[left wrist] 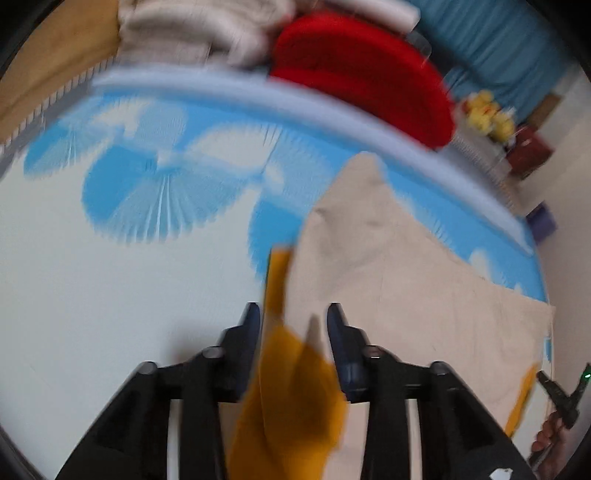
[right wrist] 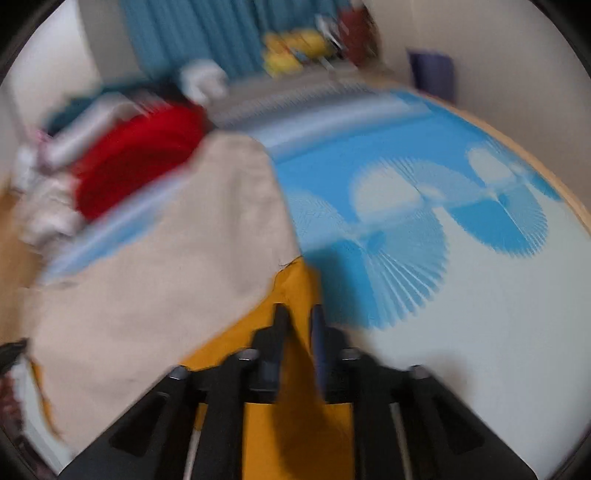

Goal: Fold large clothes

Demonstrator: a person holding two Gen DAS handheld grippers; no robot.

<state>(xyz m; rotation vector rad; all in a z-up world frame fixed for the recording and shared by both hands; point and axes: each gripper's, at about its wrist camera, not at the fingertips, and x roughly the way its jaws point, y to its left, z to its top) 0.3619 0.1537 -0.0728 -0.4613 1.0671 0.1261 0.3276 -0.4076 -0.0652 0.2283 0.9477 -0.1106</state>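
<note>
A large beige garment with a mustard-yellow lining lies spread on the bed. In the left wrist view a mustard flap stands loosely between the fingers of my left gripper. Those jaws are well apart and not pressing on it. In the right wrist view my right gripper sits over the mustard corner. Its jaws show a narrow gap with the cloth visible through it and no squeeze. Both views are motion-blurred. The right gripper, held by a hand, also shows at the garment's far edge.
The bed sheet is white with blue fan patterns. A red folded fabric and a pile of pale clothes lie at the bed's far edge. Yellow plush toys, a teal curtain and a purple bin stand beyond.
</note>
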